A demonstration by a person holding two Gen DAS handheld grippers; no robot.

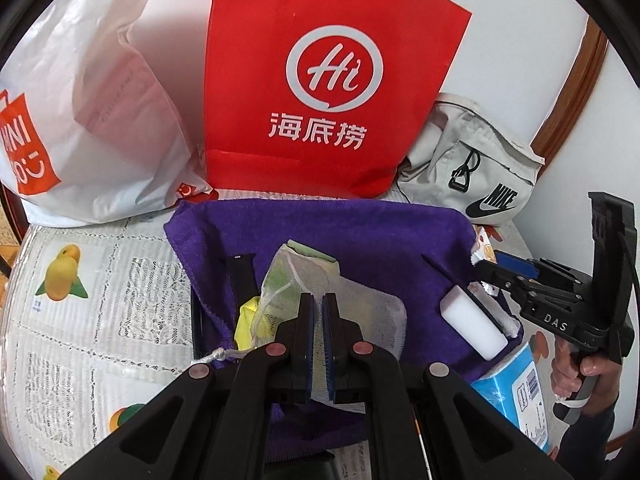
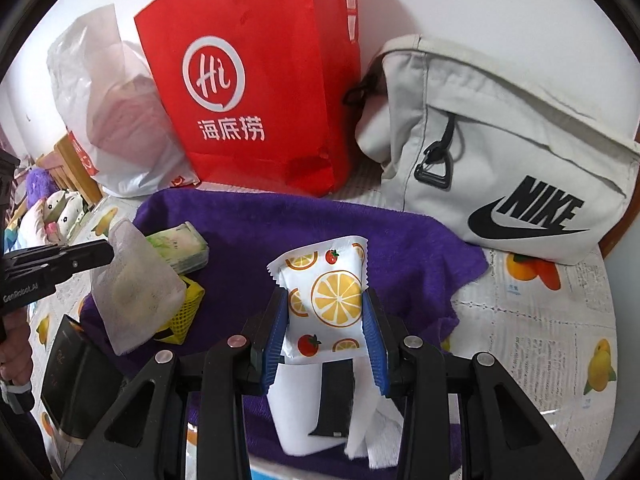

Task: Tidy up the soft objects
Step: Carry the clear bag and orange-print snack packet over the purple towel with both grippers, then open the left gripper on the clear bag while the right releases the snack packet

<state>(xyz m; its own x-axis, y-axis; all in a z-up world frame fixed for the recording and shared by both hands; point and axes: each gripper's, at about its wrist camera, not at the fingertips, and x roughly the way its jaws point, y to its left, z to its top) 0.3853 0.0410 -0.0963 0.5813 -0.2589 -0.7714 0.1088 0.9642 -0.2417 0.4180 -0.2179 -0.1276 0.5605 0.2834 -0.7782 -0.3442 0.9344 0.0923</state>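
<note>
A purple towel (image 1: 372, 232) (image 2: 256, 224) lies spread on the table. My left gripper (image 1: 319, 300) (image 2: 106, 250) is shut on a translucent mesh drawstring pouch (image 1: 368, 316) (image 2: 132, 292), held just above the towel. Under the pouch are a green tissue pack (image 1: 316, 254) (image 2: 180, 250) and a yellow item (image 1: 248, 320) (image 2: 188, 312). My right gripper (image 2: 326, 296) (image 1: 490, 272) is shut on a white packet printed with lemon slices (image 2: 324, 300) (image 1: 482, 246). Below it lie a white foam block (image 1: 472, 328) (image 2: 294, 420) and a black strap (image 2: 334, 396) (image 1: 244, 280).
A red paper bag (image 1: 332, 80) (image 2: 256, 92), a white plastic bag (image 1: 100, 120) (image 2: 116, 112) and a grey Nike bag (image 1: 472, 168) (image 2: 504, 152) stand along the wall behind the towel. A blue tissue box (image 1: 516, 392) and a black box (image 2: 76, 380) flank the towel.
</note>
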